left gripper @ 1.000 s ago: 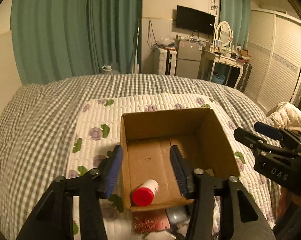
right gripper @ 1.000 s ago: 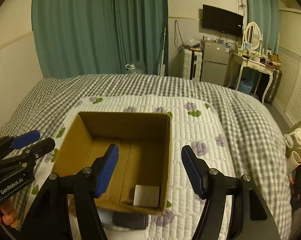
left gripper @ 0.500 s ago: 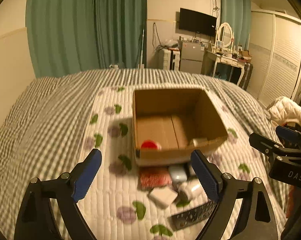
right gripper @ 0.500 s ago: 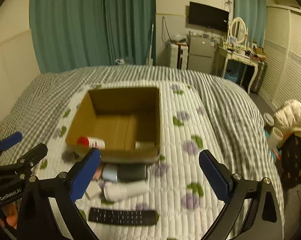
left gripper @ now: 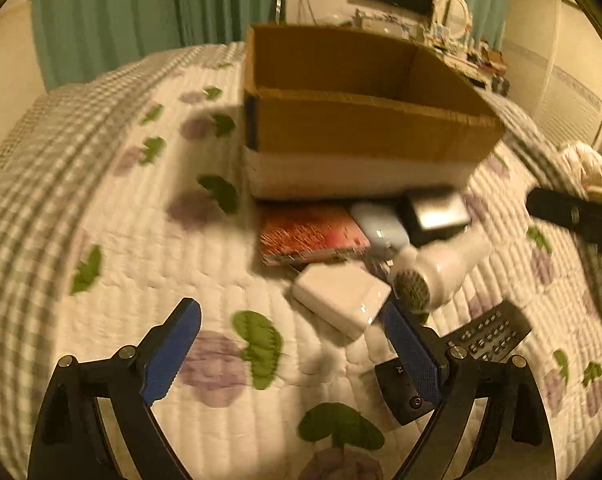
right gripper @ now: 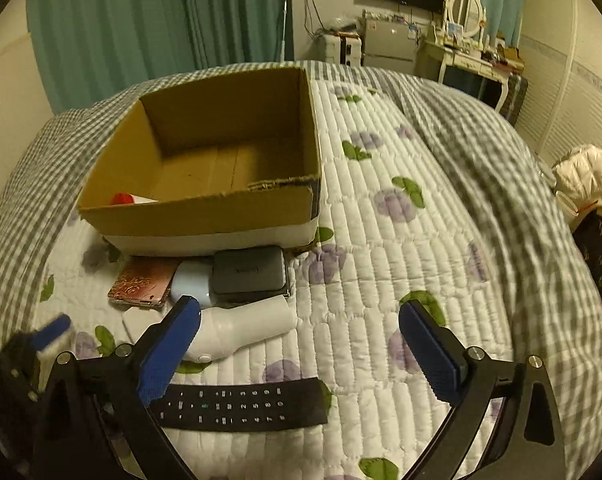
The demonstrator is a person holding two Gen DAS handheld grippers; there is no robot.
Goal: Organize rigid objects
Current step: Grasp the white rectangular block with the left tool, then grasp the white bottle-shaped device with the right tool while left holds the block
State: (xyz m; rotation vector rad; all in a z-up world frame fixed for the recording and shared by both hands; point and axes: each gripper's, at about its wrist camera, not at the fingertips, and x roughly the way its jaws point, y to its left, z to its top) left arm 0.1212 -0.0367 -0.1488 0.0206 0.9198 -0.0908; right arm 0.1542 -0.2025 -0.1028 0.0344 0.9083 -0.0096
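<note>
Six loose items beside one cardboard box [right gripper: 205,216], one red-capped bottle [right gripper: 127,199] inside.

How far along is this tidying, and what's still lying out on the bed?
Barely started. Only a red-capped bottle shows inside the cardboard box. Nothing is in hand: the left gripper and right gripper are both open and empty. Left on the quilt: a red phone case, pale blue case, dark power bank, white bottle, white charger block and remote.
</note>
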